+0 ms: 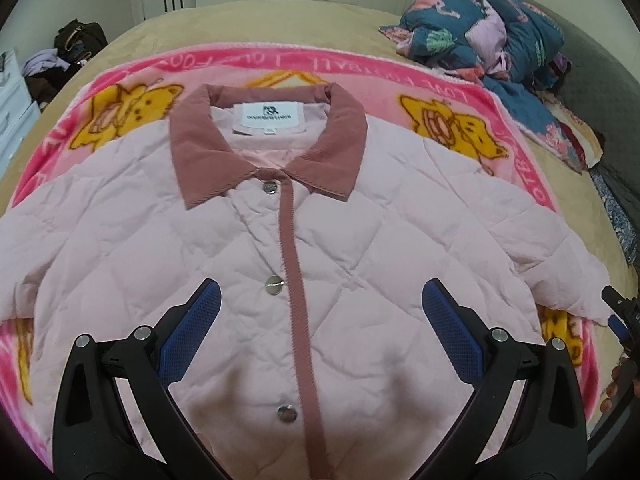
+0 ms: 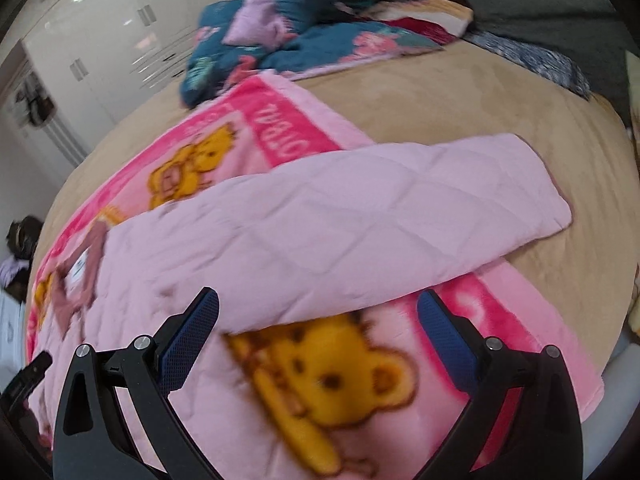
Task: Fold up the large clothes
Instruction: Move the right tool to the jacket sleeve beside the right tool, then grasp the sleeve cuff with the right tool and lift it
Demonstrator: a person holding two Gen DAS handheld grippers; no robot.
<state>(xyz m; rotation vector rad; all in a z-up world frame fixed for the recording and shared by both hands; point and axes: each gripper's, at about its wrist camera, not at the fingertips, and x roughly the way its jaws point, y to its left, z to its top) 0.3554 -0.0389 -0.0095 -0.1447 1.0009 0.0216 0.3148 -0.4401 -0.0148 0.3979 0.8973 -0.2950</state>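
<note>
The left tool (image 1: 320, 320) hangs spread wide and empty over the lower front of the pink quilted jacket (image 1: 248, 248), centred on the placket (image 1: 294, 280), probably to survey the garment before choosing an edge. The right tool (image 2: 318, 332) is likewise spread and holds nothing, aimed at the right sleeve (image 2: 400, 200), which lies stretched outward, seemingly ready to be folded in; the blur leaves its contact unclear. The jacket lies buttoned, front up and flat on a pink cartoon blanket (image 1: 520, 132) that covers the bed (image 1: 340, 36), giving a broad folding surface.
</note>
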